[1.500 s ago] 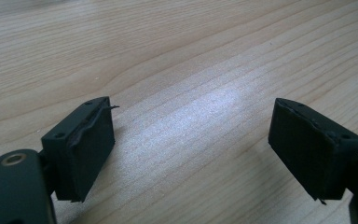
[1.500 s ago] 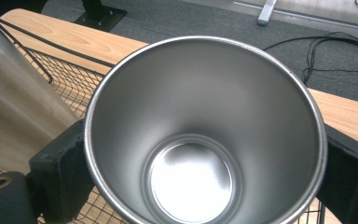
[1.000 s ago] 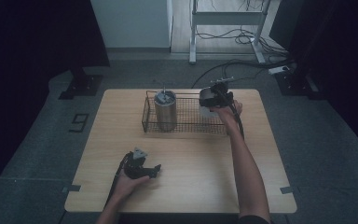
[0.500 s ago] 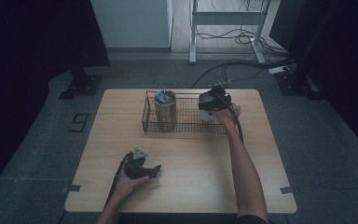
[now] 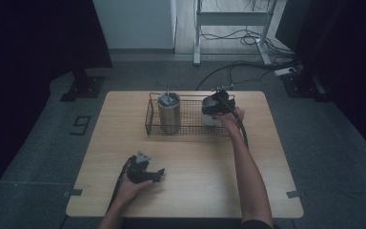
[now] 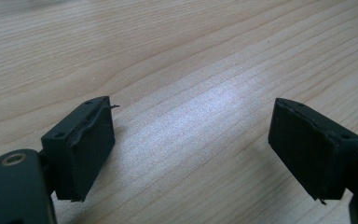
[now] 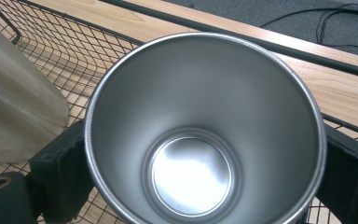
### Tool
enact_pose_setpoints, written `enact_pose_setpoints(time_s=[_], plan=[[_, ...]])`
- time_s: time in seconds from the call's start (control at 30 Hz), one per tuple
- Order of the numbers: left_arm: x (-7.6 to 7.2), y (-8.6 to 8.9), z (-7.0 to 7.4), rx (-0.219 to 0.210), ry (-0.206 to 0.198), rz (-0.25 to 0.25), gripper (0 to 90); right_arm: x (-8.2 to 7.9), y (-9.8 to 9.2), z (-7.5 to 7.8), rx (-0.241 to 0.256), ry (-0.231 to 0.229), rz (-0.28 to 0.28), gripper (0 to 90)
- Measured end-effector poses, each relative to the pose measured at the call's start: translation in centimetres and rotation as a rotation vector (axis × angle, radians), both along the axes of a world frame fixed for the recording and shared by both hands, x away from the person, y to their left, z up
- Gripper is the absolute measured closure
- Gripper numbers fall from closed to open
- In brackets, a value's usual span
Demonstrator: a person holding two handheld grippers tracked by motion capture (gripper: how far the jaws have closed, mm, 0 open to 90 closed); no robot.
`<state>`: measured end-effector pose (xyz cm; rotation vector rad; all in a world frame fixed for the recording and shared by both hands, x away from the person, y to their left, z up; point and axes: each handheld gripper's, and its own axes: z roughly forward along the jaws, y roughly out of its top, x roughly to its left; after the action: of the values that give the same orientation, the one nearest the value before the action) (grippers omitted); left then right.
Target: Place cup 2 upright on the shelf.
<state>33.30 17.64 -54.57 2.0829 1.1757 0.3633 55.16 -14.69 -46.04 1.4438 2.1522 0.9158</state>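
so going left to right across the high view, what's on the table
left tongs resting near the front edge → tall metal canister in the wire basket → right tongs around a steel cup over the basket's right end

Fingers (image 7: 60, 179) clamp steel cup (image 7: 191, 172) (over wire basket (image 7: 74, 51)).

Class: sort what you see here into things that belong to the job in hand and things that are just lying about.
Job in hand:
steel cup
wire basket
right tongs, shut on the cup

Lying about:
tall steel tumbler
left tongs, open over the table
floor cables
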Motion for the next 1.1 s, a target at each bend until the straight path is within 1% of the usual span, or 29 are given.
enact_pose_setpoints(time_s=[0.07,0.2,0.33,0.4,0.57,0.77,0.87,0.9,1.0,1.1], plan=[[0.0,0.0,0.0,0.000,0.000,0.000,14.5,0.0,0.0,-0.3,-0.002,0.007,0.002,6.9],[0.0,0.0,0.0,-0.005,0.003,0.000,14.5,-0.2,0.0,-0.8,-0.023,0.011,0.003,6.8],[0.0,0.0,0.0,-0.001,0.001,0.000,14.5,-0.3,0.2,-1.3,-0.057,0.023,0.013,6.7],[0.0,0.0,0.0,-0.001,0.002,-0.001,14.5,-0.4,0.1,-1.2,-0.050,0.023,0.007,6.7],[0.0,-0.1,0.0,-0.002,0.002,-0.003,14.5,-0.5,0.1,-1.3,-0.061,0.043,0.006,6.3],[-0.1,-0.1,0.0,-0.001,0.005,-0.004,14.5,-0.9,0.0,-1.2,-0.070,0.061,-0.018,4.8],[-0.1,-0.1,0.0,-0.001,0.005,-0.005,14.5,-1.1,0.0,-0.8,-0.061,0.050,-0.018,1.1],[-0.1,-0.1,0.0,-0.002,0.005,-0.005,14.5,-1.2,0.0,-0.7,-0.057,0.038,-0.023,0.3],[-0.1,-0.1,0.0,-0.004,0.005,-0.005,14.5,-1.4,0.0,-0.2,-0.041,0.007,-0.024,0.0],[-0.1,-0.1,0.0,-0.003,0.004,-0.004,14.5,-1.7,-0.1,0.3,-0.023,-0.016,-0.040,0.0]])
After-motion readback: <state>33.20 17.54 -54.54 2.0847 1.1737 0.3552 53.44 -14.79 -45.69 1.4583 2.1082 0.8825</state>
